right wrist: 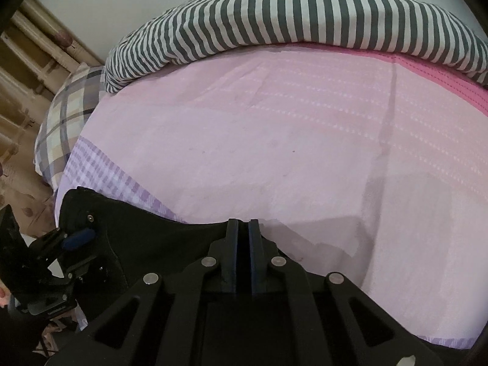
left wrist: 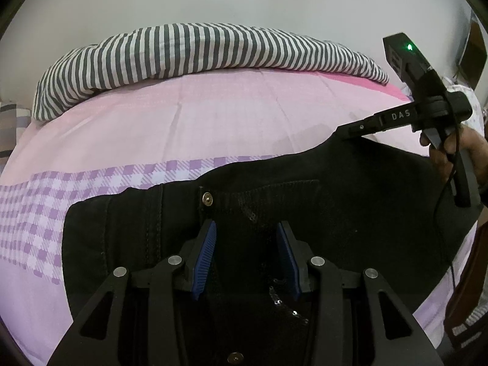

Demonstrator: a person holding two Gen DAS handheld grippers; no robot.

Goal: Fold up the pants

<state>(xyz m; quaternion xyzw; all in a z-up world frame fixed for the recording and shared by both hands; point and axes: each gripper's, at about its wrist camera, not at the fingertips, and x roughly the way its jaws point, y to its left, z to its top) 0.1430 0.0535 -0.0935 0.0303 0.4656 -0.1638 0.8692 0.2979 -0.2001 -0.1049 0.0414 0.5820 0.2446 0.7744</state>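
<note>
pants (left wrist: 320, 213) edge hidden between jaws

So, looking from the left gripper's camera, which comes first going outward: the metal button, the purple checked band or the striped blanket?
1. Metal button: on the black pants, just beyond the left gripper.
2. Purple checked band: on the pink sheet, past the pants' edge, to the left.
3. Striped blanket: farthest, along the bed's far side by the wall.

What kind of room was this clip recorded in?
Most likely a bedroom: black pants lie on a bed with a pink sheet, a striped duvet bunched along the far side, and a plaid pillow.
</note>
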